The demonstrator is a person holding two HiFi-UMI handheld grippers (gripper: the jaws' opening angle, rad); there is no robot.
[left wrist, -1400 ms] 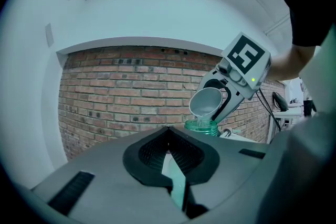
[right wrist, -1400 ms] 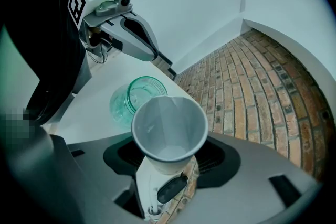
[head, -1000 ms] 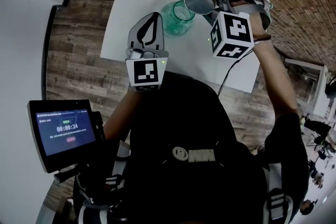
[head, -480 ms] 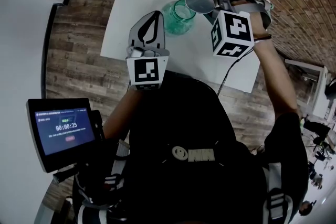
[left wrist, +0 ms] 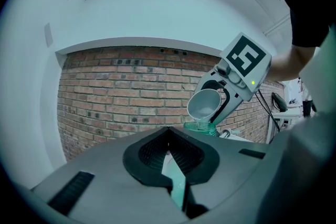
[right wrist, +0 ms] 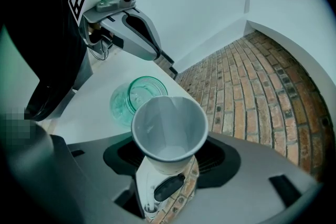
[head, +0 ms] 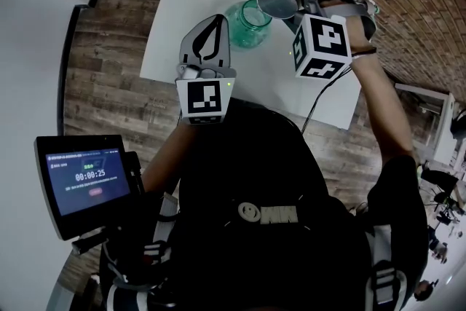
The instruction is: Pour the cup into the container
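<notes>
White table [head: 173, 36]; right gripper [head: 293, 5] tilts cup [right wrist: 168, 128] above container [head: 246, 27] (green glass).

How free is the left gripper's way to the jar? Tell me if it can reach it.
Probably yes. The left gripper, shut and empty, hangs beside the jar with nothing between them. The cup in the right gripper blocks only the jar's mouth from above.

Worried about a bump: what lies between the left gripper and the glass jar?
Only bare white table: the right gripper view shows nothing else between the left gripper and the jar.
</notes>
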